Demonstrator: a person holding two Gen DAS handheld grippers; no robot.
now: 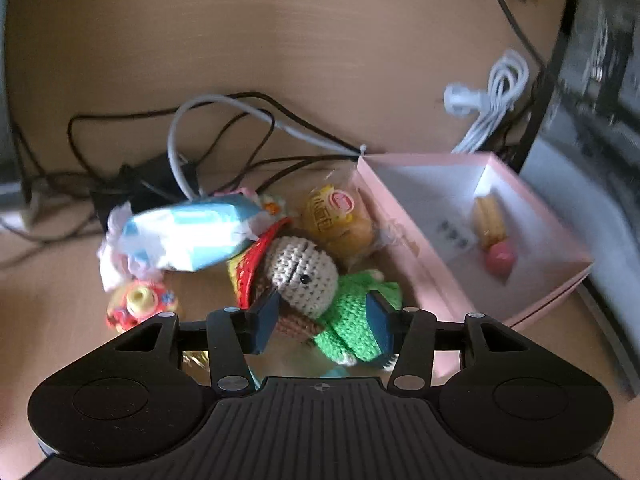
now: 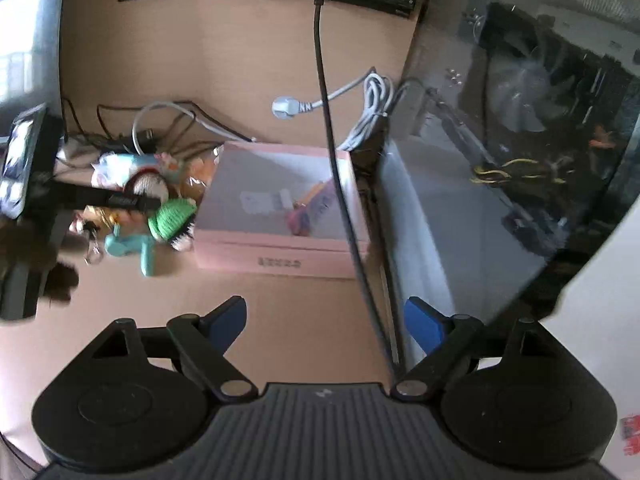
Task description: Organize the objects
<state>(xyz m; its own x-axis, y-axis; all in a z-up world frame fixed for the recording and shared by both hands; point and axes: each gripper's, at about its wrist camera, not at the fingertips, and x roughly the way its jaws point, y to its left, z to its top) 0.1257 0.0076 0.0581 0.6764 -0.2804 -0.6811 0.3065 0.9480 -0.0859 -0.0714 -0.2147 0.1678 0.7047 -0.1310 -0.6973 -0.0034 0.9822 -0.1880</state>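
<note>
My left gripper (image 1: pixel 322 318) is shut on a crochet doll (image 1: pixel 304 276) with a beige head and green body, which fills the gap between the blue pads. It hangs over a pile of small items just left of the open pink box (image 1: pixel 404 220). Inside that box lie a yellow piece (image 1: pixel 490 220) and a pink ball (image 1: pixel 500 258). In the right wrist view the same doll (image 2: pixel 172 216) shows beside the pink box (image 2: pixel 280 262). My right gripper (image 2: pixel 326 320) stands open over bare table in front of the box, holding nothing.
The pile holds a blue-white tissue pack (image 1: pixel 188 236), a wrapped yellow bun (image 1: pixel 340 220), a red-yellow toy (image 1: pixel 140 304) and a teal toy (image 2: pixel 132 248). Tangled cables (image 1: pixel 224 120) lie behind. A black cable (image 2: pixel 332 152) crosses the box. A glass-sided computer case (image 2: pixel 520 140) stands at the right.
</note>
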